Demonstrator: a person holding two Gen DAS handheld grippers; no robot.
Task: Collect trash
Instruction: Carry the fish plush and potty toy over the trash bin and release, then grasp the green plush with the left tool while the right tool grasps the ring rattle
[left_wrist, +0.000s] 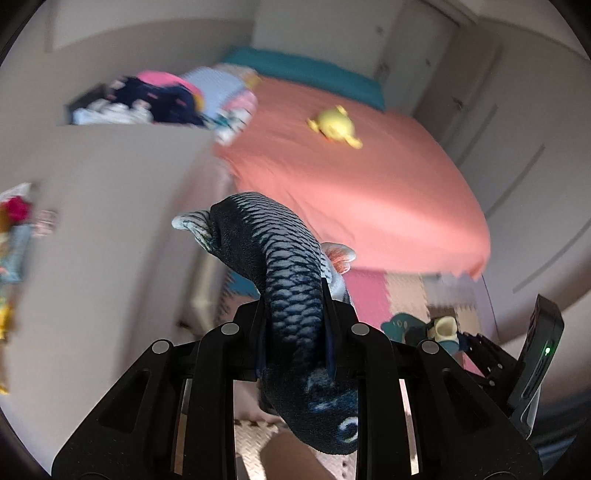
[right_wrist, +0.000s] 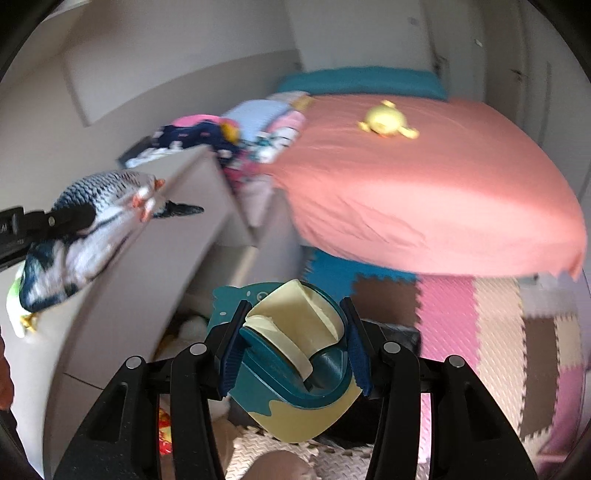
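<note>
My left gripper (left_wrist: 295, 317) is shut on a plush fish toy (left_wrist: 280, 266) with dark blue scales, held up in the air; the fish droops over the jaws. It also shows at the left of the right wrist view (right_wrist: 92, 221), clamped in the left gripper (right_wrist: 55, 221). My right gripper (right_wrist: 291, 343) is shut on a teal and cream slipper (right_wrist: 295, 343), held above the floor. That slipper shows in the left wrist view (left_wrist: 424, 328) at lower right. A yellow plush toy (left_wrist: 334, 127) lies on the bed, also seen in the right wrist view (right_wrist: 386, 120).
A bed with a salmon sheet (right_wrist: 424, 192) fills the right. A beige cabinet (right_wrist: 147, 258) stands at left with piled clothes (right_wrist: 207, 136) behind it. Coloured foam floor mats (right_wrist: 480, 314) lie below the bed. A white stuffed item (right_wrist: 188, 328) lies on the floor.
</note>
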